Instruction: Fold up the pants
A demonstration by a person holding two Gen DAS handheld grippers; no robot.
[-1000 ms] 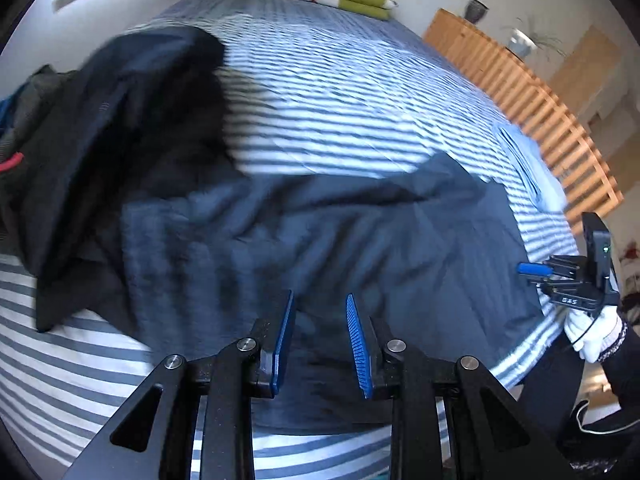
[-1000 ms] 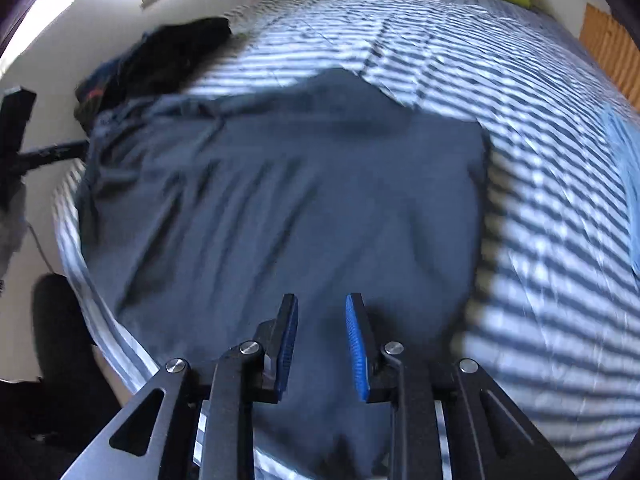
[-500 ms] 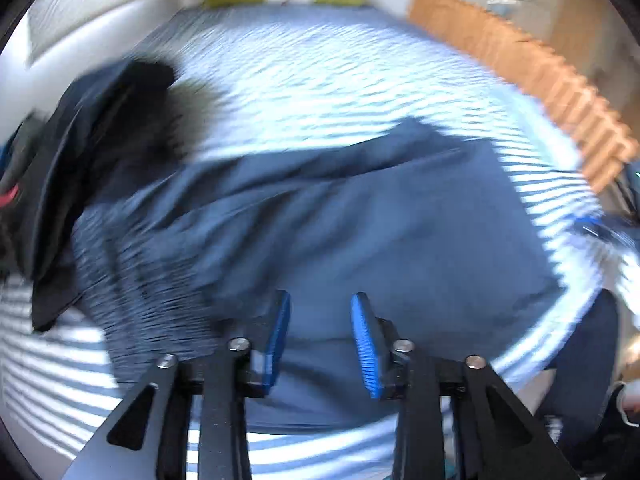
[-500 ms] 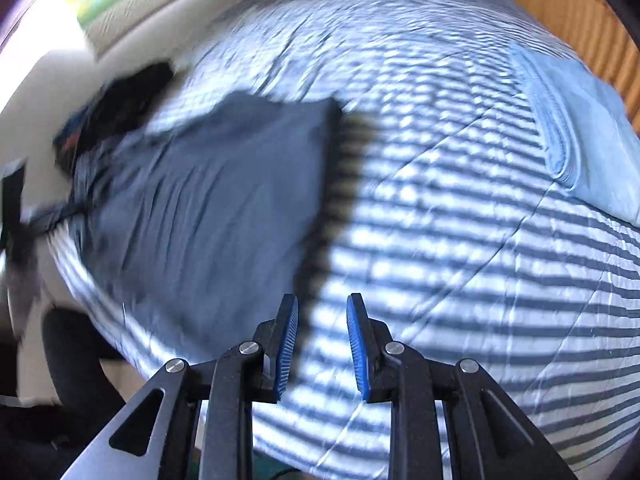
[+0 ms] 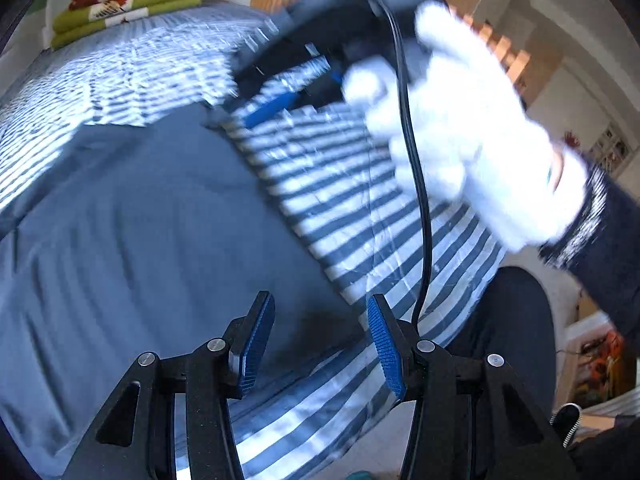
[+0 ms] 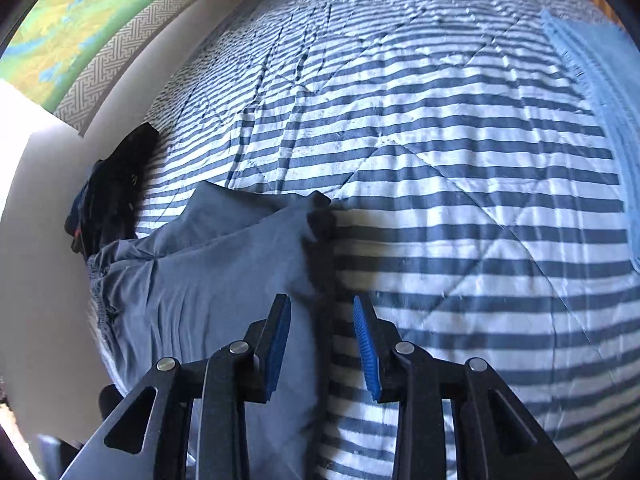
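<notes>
Nearest in the left wrist view, the left gripper point(image 5: 320, 336) hangs with its jaws spread wide and empty over the near edge of the blue-grey pants point(image 5: 152, 232), which lie flat on the striped bedcover point(image 5: 360, 184). Only this view shows the gloved hand point(image 5: 472, 136) carrying the right gripper point(image 5: 280, 92), blurred, above the pants' far corner. The right wrist view shows the right gripper point(image 6: 322, 340) parted and empty over the pants' right edge point(image 6: 224, 280), with dark clothes point(image 6: 116, 192) at the wall and wide bare bedcover point(image 6: 460, 160) beyond.
</notes>
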